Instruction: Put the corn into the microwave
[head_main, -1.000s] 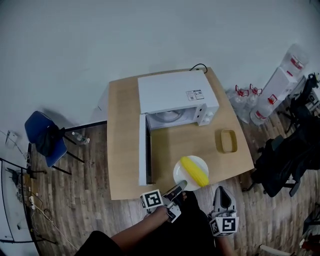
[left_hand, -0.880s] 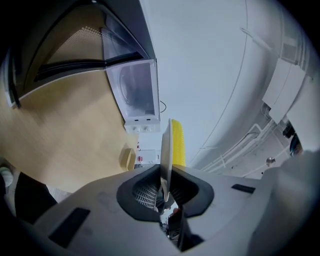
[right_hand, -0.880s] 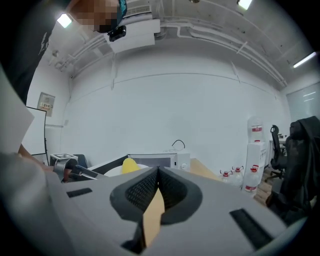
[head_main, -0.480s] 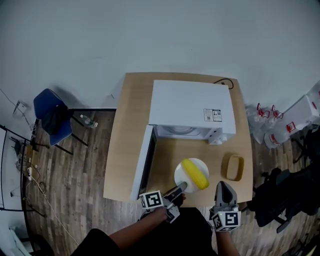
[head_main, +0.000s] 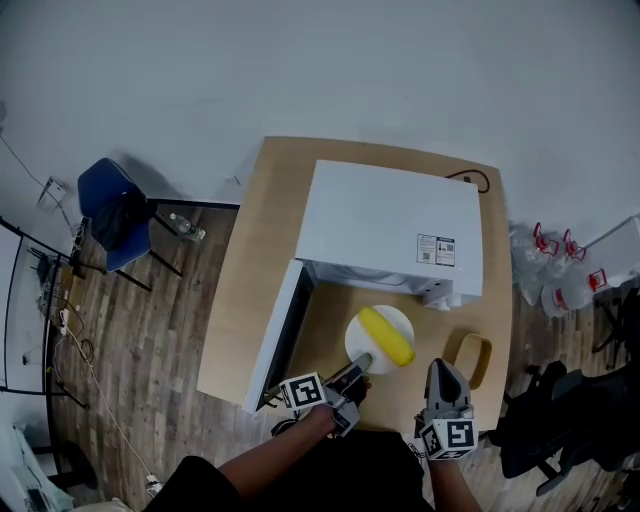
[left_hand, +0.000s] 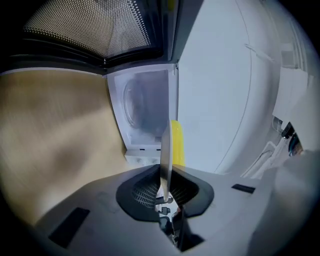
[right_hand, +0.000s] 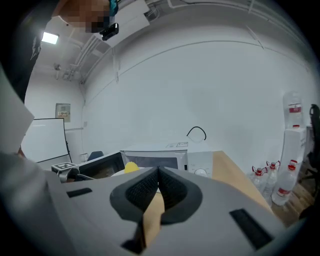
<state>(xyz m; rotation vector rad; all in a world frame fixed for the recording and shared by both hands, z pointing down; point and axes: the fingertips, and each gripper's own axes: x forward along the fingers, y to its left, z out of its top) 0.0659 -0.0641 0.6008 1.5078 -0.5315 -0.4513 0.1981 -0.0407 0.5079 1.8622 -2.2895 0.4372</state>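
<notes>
A single blue chair (head_main: 108, 210) stands on the floor left of the table (head_main: 240, 300). The one microwave (head_main: 390, 225) sits on that table, its door (head_main: 282, 335) swung open to the left. The left forearm reaches up from the bottom edge and the left gripper (head_main: 362, 368) points level, jaws clamped narrow on the near rim of the one white plate (head_main: 357, 340). One corn cob (head_main: 388, 335) lies on that plate, just in front of the microwave's open mouth. The right gripper (head_main: 441, 366) hovers beside it, tilted slightly down, jaws pressed together on nothing. One tan dish (head_main: 470, 360) lies at the right
</notes>
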